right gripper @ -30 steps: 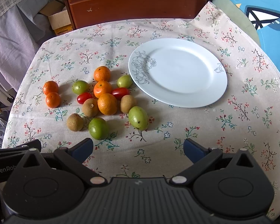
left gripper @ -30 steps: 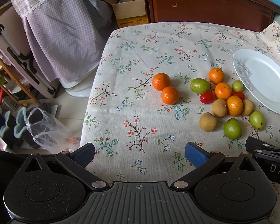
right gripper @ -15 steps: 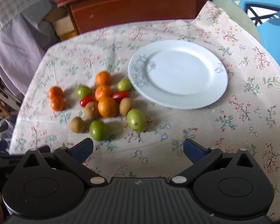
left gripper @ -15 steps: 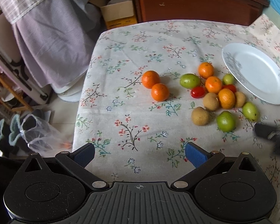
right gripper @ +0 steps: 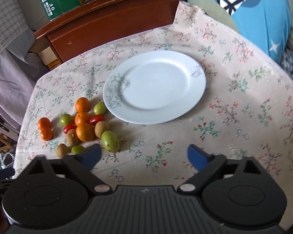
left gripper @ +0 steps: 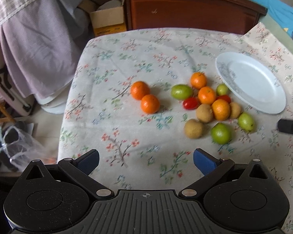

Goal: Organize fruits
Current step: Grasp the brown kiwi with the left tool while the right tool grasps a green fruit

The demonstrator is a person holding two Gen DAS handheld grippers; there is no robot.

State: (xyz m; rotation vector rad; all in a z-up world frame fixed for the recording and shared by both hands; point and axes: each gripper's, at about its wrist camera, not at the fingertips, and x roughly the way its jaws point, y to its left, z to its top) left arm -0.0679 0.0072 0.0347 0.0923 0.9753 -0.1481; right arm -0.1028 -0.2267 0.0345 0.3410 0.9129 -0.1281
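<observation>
While no fruit sits on the plate (right gripper: 156,85) yet, the sorting looks barely begun: every piece lies on the flowered cloth (left gripper: 127,136), clustered just left of the plate as the right camera sees it. Two oranges (left gripper: 144,96) rest touching each other, a little apart from the main heap of oranges, green fruits, brown ones and two small tomatoes.

Both tongs are empty. The left gripper (left gripper: 145,160) hangs with its jaws wide over bare cloth, well short of the fruit. The right gripper (right gripper: 144,154) has just been closing a little, yet nothing is between its blue pads (right gripper: 197,156) and the jaws are plainly apart. Its left pad sits just in front of a green fruit (right gripper: 110,141) at the near edge of the heap.

My reading is that the right hand is lining up for a first pick, likely that nearest green fruit. It would need to shift left and come down so the pads straddle the fruit, then close gently, since round fruit may roll or nudge its neighbours.

A round green fruit (right gripper: 78,149) is half hidden behind the right gripper's left finger. In the left view the plate's far rim is blurred, and only a dark tip (left gripper: 291,126) of the other tool shows at the right edge. Which kind the brown fruits are I cannot tell.
</observation>
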